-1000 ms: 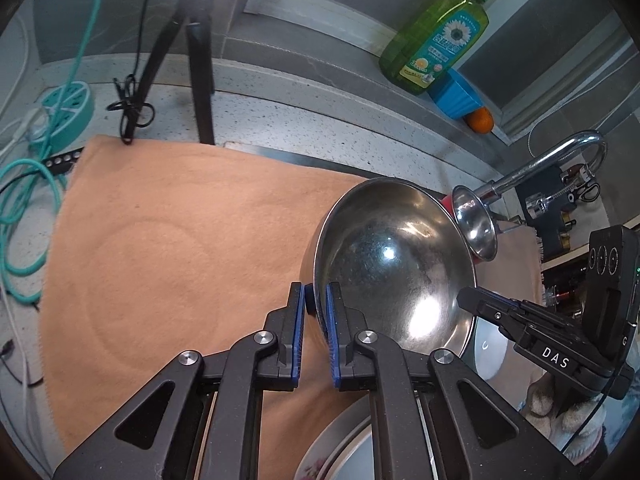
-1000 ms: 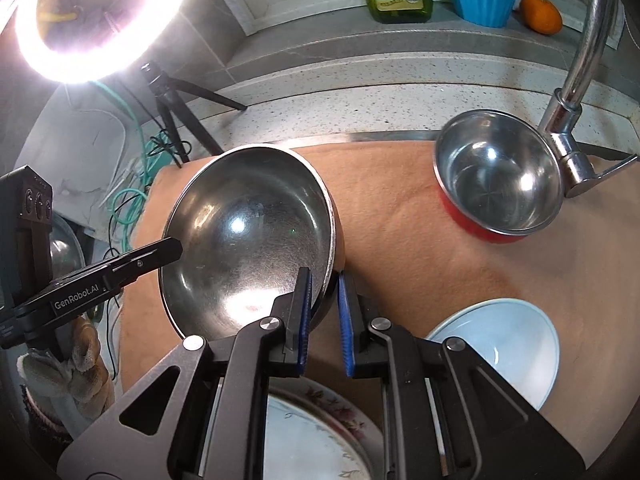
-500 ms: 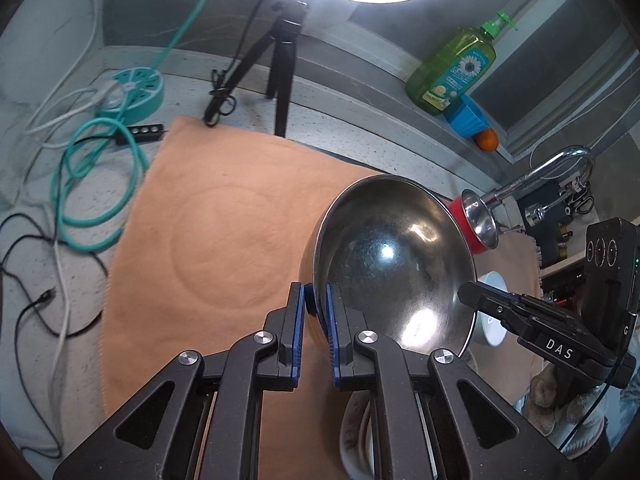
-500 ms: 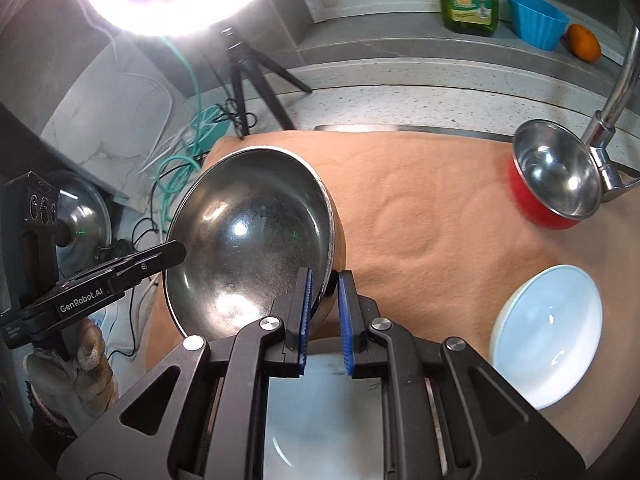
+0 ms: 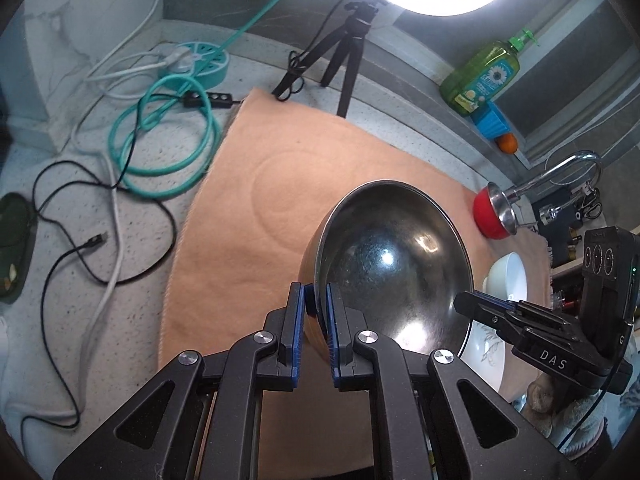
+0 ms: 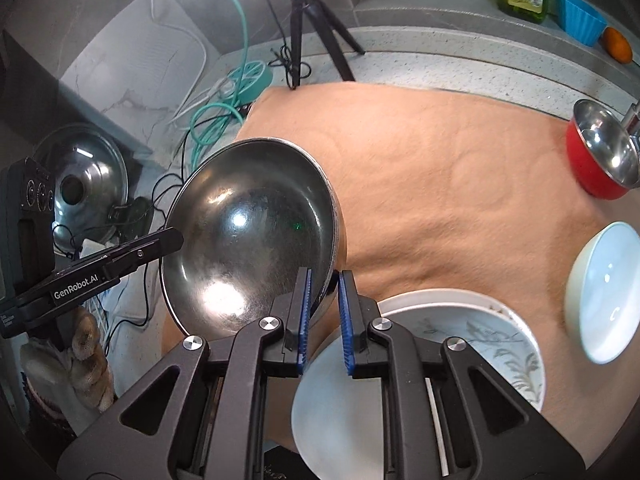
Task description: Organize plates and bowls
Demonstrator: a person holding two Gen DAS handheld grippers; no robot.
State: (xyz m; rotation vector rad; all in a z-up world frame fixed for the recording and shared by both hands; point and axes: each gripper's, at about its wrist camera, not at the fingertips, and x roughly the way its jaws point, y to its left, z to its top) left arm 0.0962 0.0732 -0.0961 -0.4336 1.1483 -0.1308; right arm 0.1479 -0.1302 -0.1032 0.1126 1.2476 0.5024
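A large steel bowl [image 5: 392, 264] is held in the air above the orange mat [image 5: 280, 200], tilted. My left gripper [image 5: 316, 304] is shut on its left rim. My right gripper [image 6: 323, 280] is shut on its right rim; the steel bowl [image 6: 248, 240] fills the left of the right wrist view. Below lie a floral plate [image 6: 500, 332] with a plain white dish [image 6: 332, 412] over its near edge, a white bowl [image 6: 604, 296] at the right, and a red steel-lined bowl [image 6: 600, 156] by the tap.
Teal and black cables [image 5: 160, 136] and a ring-light tripod [image 5: 348, 52] lie left and behind the mat. A dish soap bottle [image 5: 484, 76], blue cup and orange stand on the back ledge. A steel pot lid [image 6: 84, 184] lies off the counter's left.
Both grippers have lifted the steel bowl higher and drawn it back toward me; more of the mat, cables and plates now show below.
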